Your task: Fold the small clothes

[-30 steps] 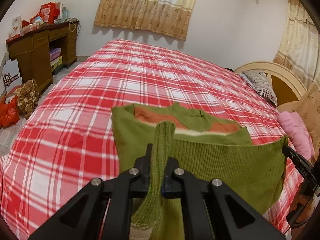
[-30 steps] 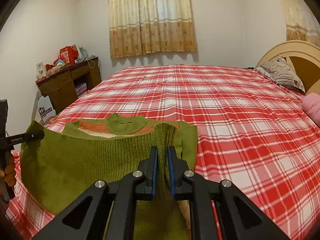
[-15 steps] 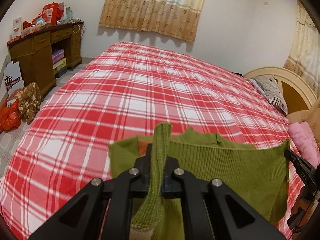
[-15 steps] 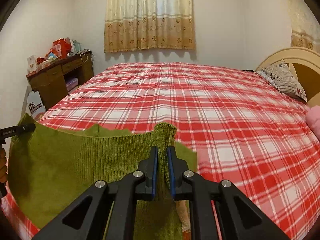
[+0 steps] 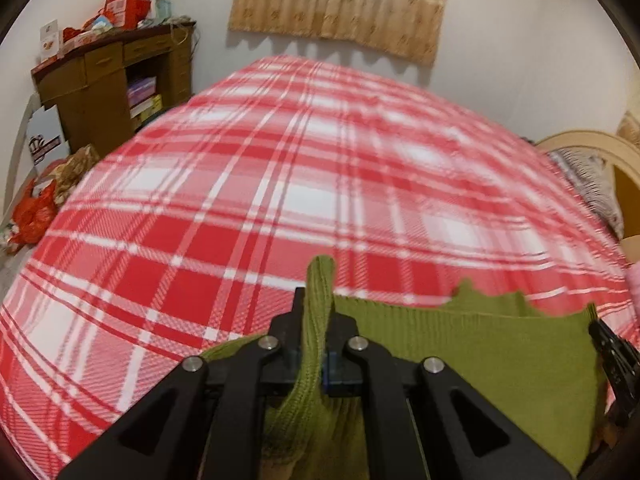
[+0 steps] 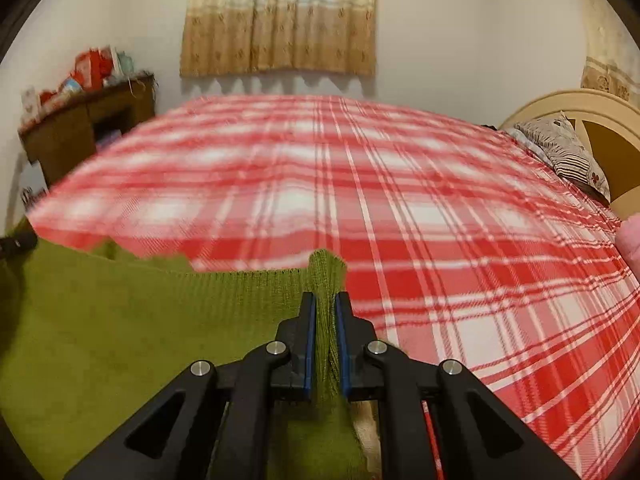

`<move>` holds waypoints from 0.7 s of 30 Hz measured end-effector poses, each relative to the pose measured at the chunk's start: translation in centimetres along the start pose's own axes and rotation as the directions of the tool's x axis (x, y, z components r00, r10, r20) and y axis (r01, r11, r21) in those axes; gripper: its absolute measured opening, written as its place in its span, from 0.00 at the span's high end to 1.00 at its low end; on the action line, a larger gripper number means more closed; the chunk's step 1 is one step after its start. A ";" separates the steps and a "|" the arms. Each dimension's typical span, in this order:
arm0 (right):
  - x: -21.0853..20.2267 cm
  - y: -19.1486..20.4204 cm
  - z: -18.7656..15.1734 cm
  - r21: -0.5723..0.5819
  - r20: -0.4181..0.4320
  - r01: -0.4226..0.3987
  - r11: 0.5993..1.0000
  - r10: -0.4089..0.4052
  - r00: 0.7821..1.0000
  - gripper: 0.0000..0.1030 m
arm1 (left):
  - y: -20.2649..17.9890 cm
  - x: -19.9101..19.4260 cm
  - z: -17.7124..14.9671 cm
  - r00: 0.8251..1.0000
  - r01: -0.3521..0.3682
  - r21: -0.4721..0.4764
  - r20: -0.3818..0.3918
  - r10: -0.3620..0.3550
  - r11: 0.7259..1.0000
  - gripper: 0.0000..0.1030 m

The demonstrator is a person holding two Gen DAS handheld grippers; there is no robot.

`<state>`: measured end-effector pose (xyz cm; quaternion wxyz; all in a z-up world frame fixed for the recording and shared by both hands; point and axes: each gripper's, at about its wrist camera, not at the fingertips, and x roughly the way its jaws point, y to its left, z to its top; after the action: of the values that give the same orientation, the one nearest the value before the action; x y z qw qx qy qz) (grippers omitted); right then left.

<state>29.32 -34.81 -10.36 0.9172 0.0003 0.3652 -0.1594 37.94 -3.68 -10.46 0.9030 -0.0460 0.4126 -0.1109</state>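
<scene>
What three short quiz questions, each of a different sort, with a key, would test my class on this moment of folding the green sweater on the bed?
1. True or false: both grippers are shut on the green sweater.
2. Multiple choice: what covers the bed? A) plain blue sheet B) red and white plaid cover C) grey quilt
3. Fill in: the sweater's ribbed edge is stretched between the left gripper and the ____ gripper.

Key: 1 true; 2 B; 3 right
</scene>
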 end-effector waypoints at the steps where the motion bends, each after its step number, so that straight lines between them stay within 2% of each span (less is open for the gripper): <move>1: 0.2 -0.4 0.1 0.019 -0.006 0.004 1.000 -0.004 1.000 0.91 | 0.1 0.4 -0.1 1.000 -0.004 -0.003 -0.009 0.004 1.000 0.94; 4: 0.7 -0.7 0.0 0.034 -0.027 -0.015 0.999 0.016 1.000 0.91 | -0.2 0.5 0.1 1.000 -0.023 0.002 -0.009 0.023 1.000 0.92; 7: 1.8 -0.6 0.0 0.030 -0.078 -0.011 0.999 0.014 0.997 0.88 | 0.0 1.4 0.2 0.997 -0.062 -0.010 -0.045 0.062 0.998 0.80; 8: 1.8 -0.4 0.0 0.024 -0.085 -0.005 1.000 0.007 0.996 0.83 | 0.1 1.7 0.3 0.996 -0.065 -0.015 -0.056 0.064 0.998 0.79; 10: 2.0 -0.2 0.0 0.015 -0.105 0.026 1.000 -0.025 0.994 0.66 | 0.1 1.5 0.3 0.997 -0.053 -0.012 -0.063 0.052 0.999 0.78; 11: 1.9 -0.2 -0.1 0.018 -0.123 0.040 0.999 -0.037 0.992 0.45 | 0.1 1.2 0.3 0.997 -0.051 -0.005 -0.065 0.050 0.999 0.75; 12: 1.7 -0.7 0.0 0.032 -0.136 0.026 0.999 -0.021 0.990 0.40 | 0.0 0.7 0.3 0.996 -0.053 0.008 -0.069 0.053 0.999 0.72; 13: 0.8 -1.5 -0.1 0.069 -0.128 -0.021 0.997 0.030 0.991 0.40 | 0.1 0.1 0.4 0.996 -0.053 0.020 -0.072 0.054 0.998 0.67; 14: -0.7 -2.5 -0.3 0.123 -0.083 -0.047 0.991 0.058 0.995 0.40 | 0.2 -1.3 0.2 0.996 -0.047 0.038 -0.068 0.049 0.998 0.64; 15: -3.0 -3.8 -0.8 0.186 -0.004 -0.060 0.981 0.062 0.998 0.40 | 0.3 -2.2 0.1 0.997 -0.041 0.049 -0.059 0.044 0.998 0.62; 16: -5.5 -5.1 -1.5 0.241 0.073 -0.072 0.968 0.055 0.996 0.40 | 0.5 -3.4 -0.3 0.998 -0.036 0.069 -0.047 0.039 0.997 0.57; 17: -7.6 -6.1 -2.3 0.266 0.112 -0.082 0.960 0.054 0.992 0.40 | 0.6 -4.7 -0.9 0.998 -0.037 0.098 -0.038 0.041 0.995 0.49; 19: -10.3 -6.9 -4.0 0.252 0.107 -0.053 0.966 0.027 0.994 0.40 | 0.5 -7.3 -3.1 0.998 -0.057 0.161 -0.019 0.061 0.985 0.41; 20: -11.5 -7.1 -5.1 0.241 0.099 -0.030 0.970 0.007 0.995 0.42 | 0.4 -8.2 -4.1 0.998 -0.056 0.182 -0.015 0.060 0.982 0.41; 21: -12.6 -7.2 -6.1 0.236 0.097 -0.031 0.971 0.008 0.995 0.49 | 0.3 -9.2 -5.5 0.998 -0.051 0.200 -0.015 0.055 0.978 0.41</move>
<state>14.54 -37.26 -5.56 0.9285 0.1061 0.2993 -0.1926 28.06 -1.13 -7.36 0.9015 0.0571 0.4095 -0.1281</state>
